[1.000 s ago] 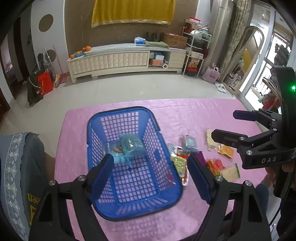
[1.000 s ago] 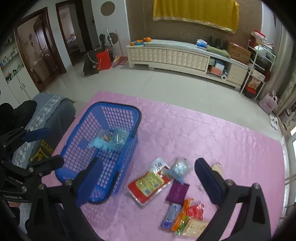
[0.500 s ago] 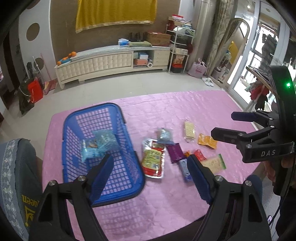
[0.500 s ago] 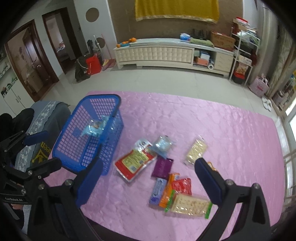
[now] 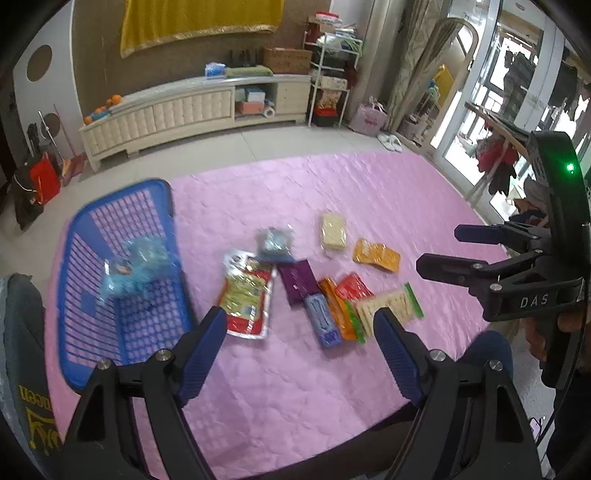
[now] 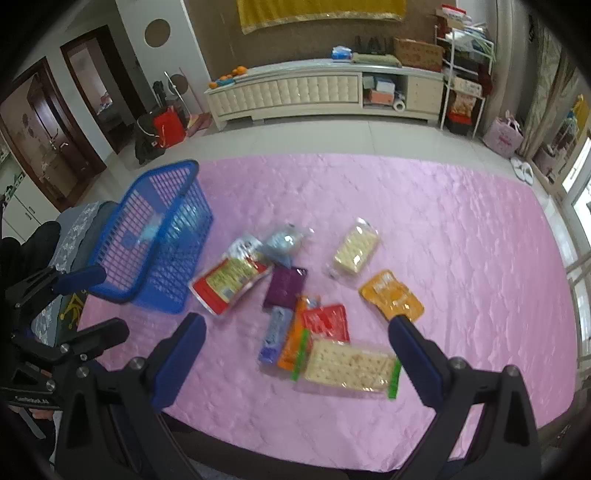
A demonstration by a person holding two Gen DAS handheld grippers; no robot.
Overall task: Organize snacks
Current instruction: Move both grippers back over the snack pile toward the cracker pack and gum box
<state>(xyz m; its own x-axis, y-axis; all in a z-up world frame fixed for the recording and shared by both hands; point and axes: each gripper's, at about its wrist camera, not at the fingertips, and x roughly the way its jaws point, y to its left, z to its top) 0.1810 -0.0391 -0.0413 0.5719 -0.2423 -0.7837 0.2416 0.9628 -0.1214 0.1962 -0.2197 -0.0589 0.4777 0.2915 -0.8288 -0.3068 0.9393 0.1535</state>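
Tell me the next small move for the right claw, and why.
Probably lower the right claw onto the cracker pack and close. Both claws are open and empty, that pack lies nearest between its fingers, and most snacks sit outside the basket.

At twelve o'clock I see a long cream tufted-front cabinet (image 6: 317, 92) under a yellow cloth wall hanging (image 6: 321, 11). A white wire shelf rack (image 6: 465, 74) stands at one o'clock, a red bag (image 6: 168, 127) at ten, on the pale tiled floor (image 6: 295, 140).
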